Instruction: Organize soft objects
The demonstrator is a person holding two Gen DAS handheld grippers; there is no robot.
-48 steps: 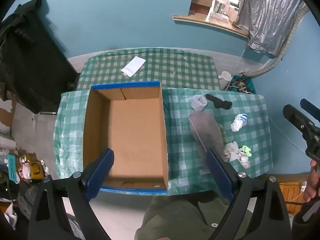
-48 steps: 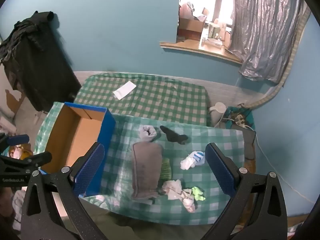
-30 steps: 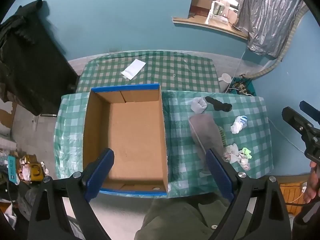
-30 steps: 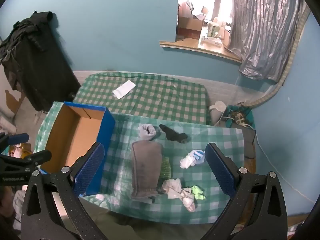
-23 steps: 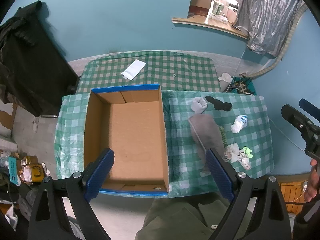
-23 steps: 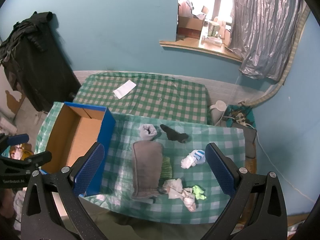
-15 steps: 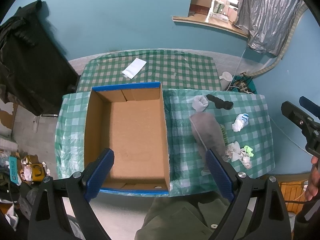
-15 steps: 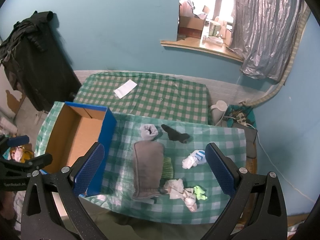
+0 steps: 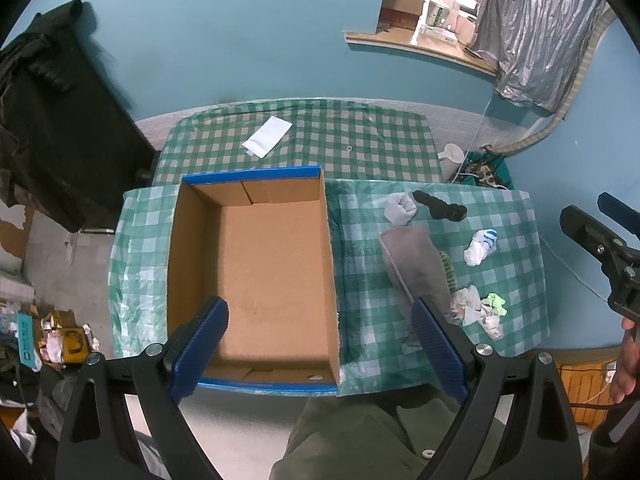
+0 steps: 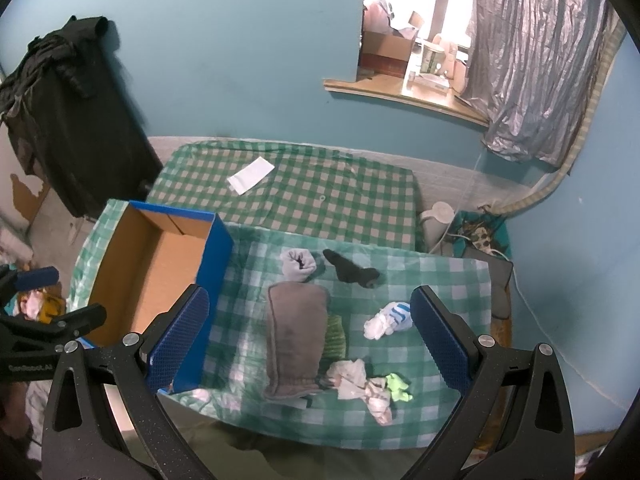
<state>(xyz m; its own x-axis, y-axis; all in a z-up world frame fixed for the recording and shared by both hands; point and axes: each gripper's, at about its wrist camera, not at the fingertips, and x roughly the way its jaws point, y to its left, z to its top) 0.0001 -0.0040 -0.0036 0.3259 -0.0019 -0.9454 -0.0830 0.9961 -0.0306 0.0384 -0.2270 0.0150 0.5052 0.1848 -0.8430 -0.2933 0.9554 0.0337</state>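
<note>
Socks (image 10: 386, 321) lay scattered right of the empty box (image 9: 256, 268); both grippers — left (image 9: 320, 344), right (image 10: 308, 334) — hung spread, holding nothing; a pinch risked snagging the loose tablecloth (image 10: 440, 280).

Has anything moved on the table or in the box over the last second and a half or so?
Nothing visibly changed. The cardboard box is still empty, the grey cloth and the socks lie where they were, and both the left gripper and the right gripper stay above the table with jaws open, holding nothing.
</note>
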